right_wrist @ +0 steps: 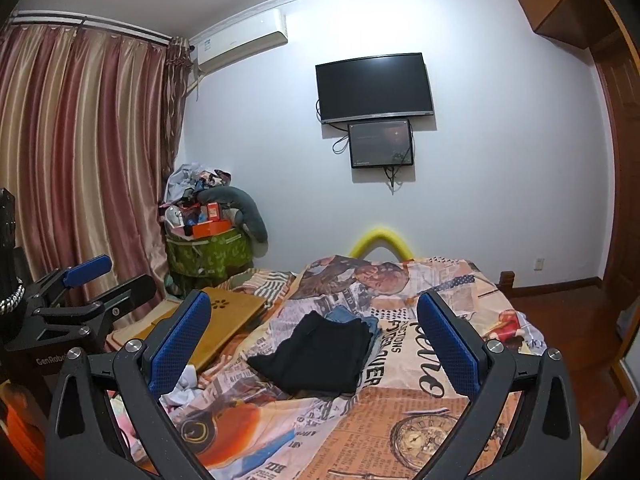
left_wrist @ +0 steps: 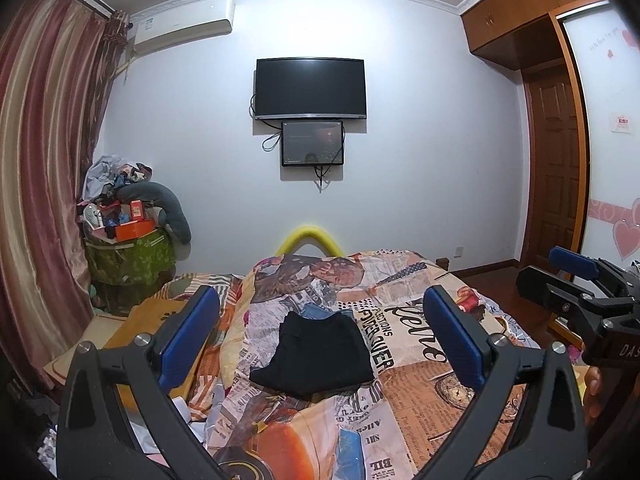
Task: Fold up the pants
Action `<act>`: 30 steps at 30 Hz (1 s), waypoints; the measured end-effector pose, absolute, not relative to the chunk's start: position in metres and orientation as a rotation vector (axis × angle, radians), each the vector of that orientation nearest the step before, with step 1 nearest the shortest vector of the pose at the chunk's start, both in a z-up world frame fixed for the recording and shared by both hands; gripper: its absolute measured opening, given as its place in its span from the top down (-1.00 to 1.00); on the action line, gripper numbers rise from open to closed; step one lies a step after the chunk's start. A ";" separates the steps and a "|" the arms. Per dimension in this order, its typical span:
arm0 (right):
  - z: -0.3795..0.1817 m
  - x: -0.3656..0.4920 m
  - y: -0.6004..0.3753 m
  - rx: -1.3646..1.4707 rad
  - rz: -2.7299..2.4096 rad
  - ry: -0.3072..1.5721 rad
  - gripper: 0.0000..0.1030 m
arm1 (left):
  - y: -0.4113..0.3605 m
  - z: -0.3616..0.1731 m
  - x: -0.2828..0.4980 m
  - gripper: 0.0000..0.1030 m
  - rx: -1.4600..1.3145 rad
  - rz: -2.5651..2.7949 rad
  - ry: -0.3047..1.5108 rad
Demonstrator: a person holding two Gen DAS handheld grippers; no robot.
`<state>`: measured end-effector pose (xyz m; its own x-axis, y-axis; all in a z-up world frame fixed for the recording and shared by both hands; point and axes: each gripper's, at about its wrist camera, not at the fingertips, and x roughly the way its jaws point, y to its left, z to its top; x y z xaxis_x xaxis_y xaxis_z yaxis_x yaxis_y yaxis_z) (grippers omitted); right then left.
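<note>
Black pants (left_wrist: 316,354) lie folded into a compact stack on the newspaper-print bedspread (left_wrist: 420,384), over a bit of blue denim (left_wrist: 316,312). My left gripper (left_wrist: 320,334) is held above the bed and back from the pants, jaws wide open and empty. In the right wrist view the same black pants (right_wrist: 320,354) lie on the bedspread (right_wrist: 400,412) with blue denim (right_wrist: 372,322) showing at their far edge. My right gripper (right_wrist: 314,338) is also raised, open and empty. Each gripper appears in the other's view: the right gripper (left_wrist: 576,280), the left gripper (right_wrist: 100,280).
A wooden lap tray (right_wrist: 224,312) lies on the bed's left side. A cluttered green bin (left_wrist: 128,256) stands in the corner by striped curtains (left_wrist: 36,160). A TV (left_wrist: 310,88) hangs on the far wall. A wardrobe (left_wrist: 560,140) and door fill the right.
</note>
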<state>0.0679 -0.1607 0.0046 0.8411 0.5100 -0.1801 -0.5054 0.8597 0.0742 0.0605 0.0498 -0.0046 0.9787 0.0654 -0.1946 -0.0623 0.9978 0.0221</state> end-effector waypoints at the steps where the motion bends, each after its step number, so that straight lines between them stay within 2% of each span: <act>1: 0.005 0.068 -0.161 0.025 0.536 0.196 -0.99 | 0.050 -0.004 0.060 -1.00 0.015 0.063 0.197; 30: 0.006 0.065 -0.163 0.028 0.528 0.199 -0.99 | 0.050 -0.003 0.066 -1.00 0.012 0.017 0.233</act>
